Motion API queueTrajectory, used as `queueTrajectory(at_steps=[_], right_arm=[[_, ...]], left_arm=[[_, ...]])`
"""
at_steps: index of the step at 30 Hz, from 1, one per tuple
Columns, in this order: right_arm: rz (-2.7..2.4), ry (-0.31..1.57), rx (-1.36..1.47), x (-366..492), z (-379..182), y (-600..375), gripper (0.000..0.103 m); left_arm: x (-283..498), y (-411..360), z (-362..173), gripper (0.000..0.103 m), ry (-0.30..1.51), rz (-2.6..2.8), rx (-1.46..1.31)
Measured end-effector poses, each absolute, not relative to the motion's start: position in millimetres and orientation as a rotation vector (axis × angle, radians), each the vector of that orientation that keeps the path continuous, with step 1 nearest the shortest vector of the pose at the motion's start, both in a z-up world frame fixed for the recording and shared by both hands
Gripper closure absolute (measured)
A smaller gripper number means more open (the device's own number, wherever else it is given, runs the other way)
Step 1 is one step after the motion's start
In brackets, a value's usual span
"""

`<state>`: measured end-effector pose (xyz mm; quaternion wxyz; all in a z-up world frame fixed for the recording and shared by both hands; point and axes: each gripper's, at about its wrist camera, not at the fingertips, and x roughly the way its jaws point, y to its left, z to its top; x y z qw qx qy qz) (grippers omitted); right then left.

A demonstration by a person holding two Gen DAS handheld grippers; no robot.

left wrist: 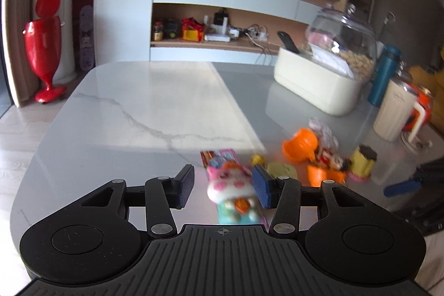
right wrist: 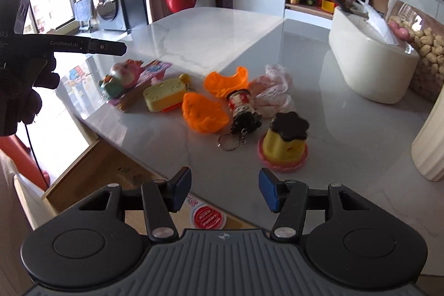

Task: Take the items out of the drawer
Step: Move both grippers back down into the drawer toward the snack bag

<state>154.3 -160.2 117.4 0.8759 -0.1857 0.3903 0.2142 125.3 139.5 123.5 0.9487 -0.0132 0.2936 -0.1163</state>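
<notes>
Left wrist view: toy packet [left wrist: 236,190] lengthwise between gripper [left wrist: 223,186] fingers.

On the table [right wrist: 222,27]: two orange shells [right wrist: 204,115], one packaged toy [right wrist: 125,79], one cheese block [right wrist: 163,96], one keychain bottle [right wrist: 244,110], one pudding toy [right wrist: 285,143] (chocolate-topped).

Both wrist views: near, downward, sharing table [left wrist: 116,113].

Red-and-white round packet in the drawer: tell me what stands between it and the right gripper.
Nothing visible does. The right gripper is open above the open drawer, and the red-and-white round packet lies uncovered just below its fingers, beside the marble tabletop's edge.
</notes>
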Motion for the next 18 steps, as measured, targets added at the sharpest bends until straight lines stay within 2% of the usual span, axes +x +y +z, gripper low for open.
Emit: queueTrajectory(at_steps=[2, 5, 6, 9, 18], right_arm=[[0.476, 0.852, -0.413, 149.1, 104.3, -156.9, 0.049], [0.497, 0.788, -0.494, 134.3, 93.8, -148.4, 0.035], [0.501, 0.774, -0.524, 130.1, 91.9, -144.4, 0.034], [0.566, 0.757, -0.575, 118.2, 86.1, -135.2, 0.034], [0.574, 0.918, -0.625, 126.5, 33.2, -127.4, 0.036]], left_arm=[[104.0, 129.1, 117.7, 0.052, 0.62, -0.286, 0.047], [78.1, 108.7, 100.7, 0.052, 0.683, -0.396, 0.166], [71.9, 101.8, 94.4, 0.052, 0.703, -0.431, 0.204], [63.5, 79.9, 73.1, 0.052, 0.759, -0.503, 0.334], [89.5, 48.3, 1.5, 0.056, 0.923, -0.595, 0.584]])
